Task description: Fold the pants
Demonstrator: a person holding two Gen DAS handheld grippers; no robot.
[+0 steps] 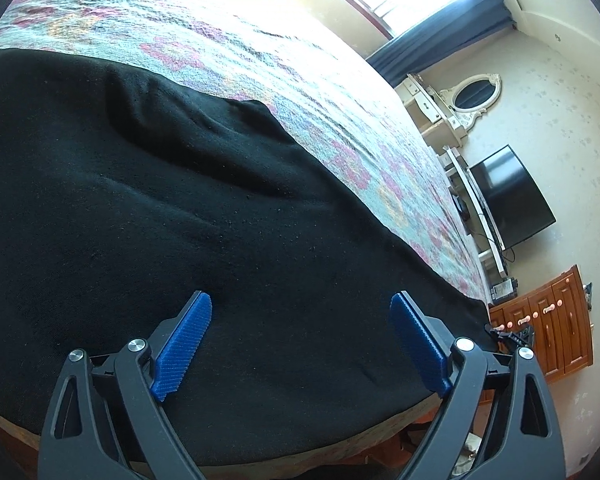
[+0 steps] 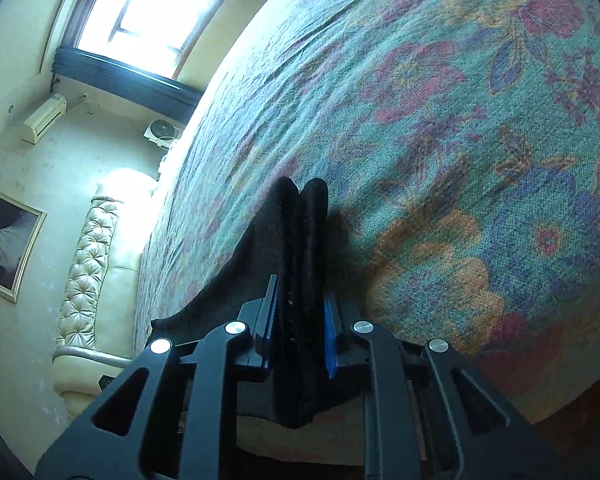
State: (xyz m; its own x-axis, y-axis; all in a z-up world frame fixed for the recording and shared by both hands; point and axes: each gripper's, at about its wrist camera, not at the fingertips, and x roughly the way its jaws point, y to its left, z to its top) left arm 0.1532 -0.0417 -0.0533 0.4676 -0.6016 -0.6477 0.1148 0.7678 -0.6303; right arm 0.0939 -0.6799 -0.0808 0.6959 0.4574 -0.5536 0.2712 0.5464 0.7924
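Observation:
The black pants (image 1: 148,184) lie spread on the floral bedspread (image 1: 228,40), covering most of the left wrist view, with soft wrinkles near the middle. My left gripper (image 1: 300,312) is open and empty, its blue pads (image 1: 184,344) hovering just over the pants near the bed's near edge. My right gripper (image 2: 300,296) is shut on a doubled fold of the black pants (image 2: 300,232), which sticks out past the fingertips and is held above the bedspread (image 2: 440,120). The rest of the fabric trails down to the left.
The bed's edge runs along the bottom of the left wrist view. A TV (image 1: 508,196), white mirror (image 1: 474,92) and wooden cabinet (image 1: 552,328) stand beyond. A tufted cream headboard (image 2: 88,256) and a window (image 2: 148,4) show in the right wrist view.

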